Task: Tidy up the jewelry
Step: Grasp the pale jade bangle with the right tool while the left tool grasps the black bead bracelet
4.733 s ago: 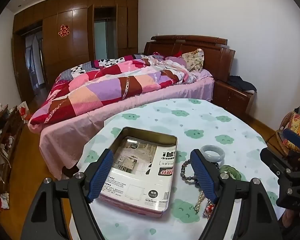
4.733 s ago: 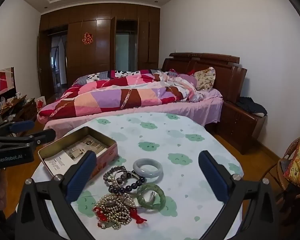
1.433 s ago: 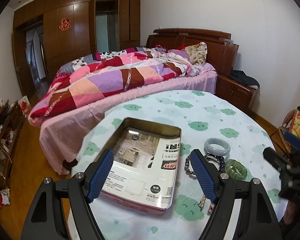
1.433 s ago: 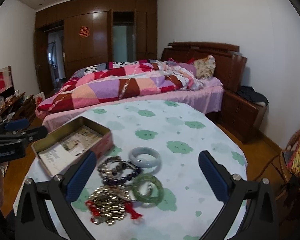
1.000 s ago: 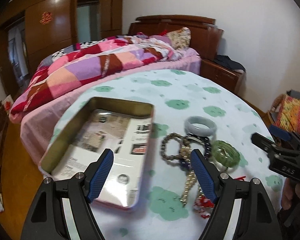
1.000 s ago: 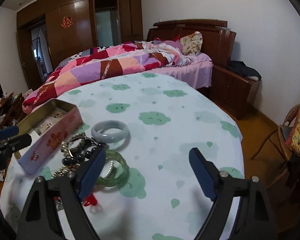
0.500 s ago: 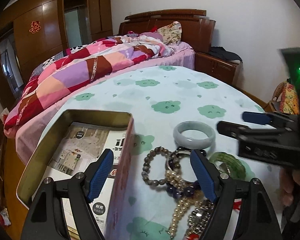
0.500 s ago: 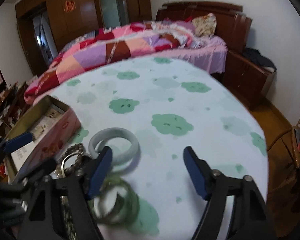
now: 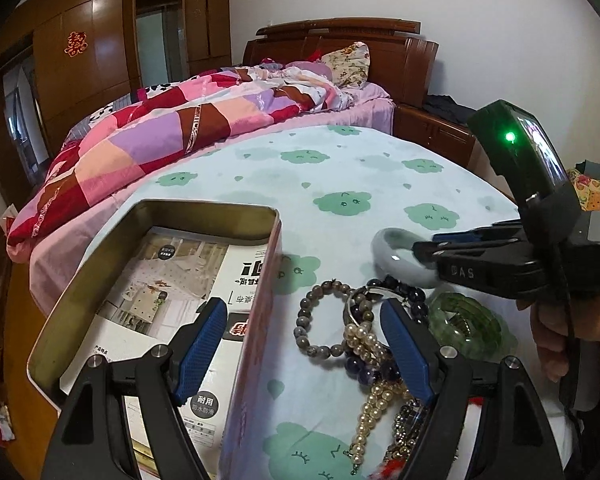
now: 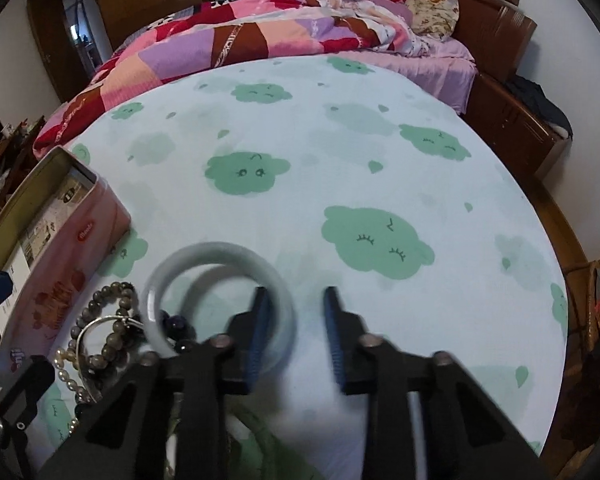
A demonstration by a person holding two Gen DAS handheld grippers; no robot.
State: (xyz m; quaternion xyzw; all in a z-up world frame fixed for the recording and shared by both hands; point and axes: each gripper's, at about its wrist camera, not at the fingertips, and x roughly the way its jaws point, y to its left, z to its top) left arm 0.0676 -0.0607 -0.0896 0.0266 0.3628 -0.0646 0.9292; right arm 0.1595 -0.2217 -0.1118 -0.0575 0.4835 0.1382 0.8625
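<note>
A pale grey-white jade bangle lies on the cloud-print tablecloth; it also shows in the left wrist view. My right gripper is partly open, its left finger inside the bangle's ring and its right finger outside, straddling the near rim. A heap of jewelry lies beside it: a grey bead bracelet, a pearl string, dark beads and a green bangle. My left gripper is open and empty, over the tin's right wall and the bead bracelet.
An open rectangular tin with printed paper inside stands at the left; its pink side shows in the right wrist view. The round table drops off at right. A bed with a patchwork quilt lies behind.
My right gripper has dropped down onto the pale bangle and narrowed its jaws around the rim. My left gripper has moved closer, down over the tin edge and beads.
</note>
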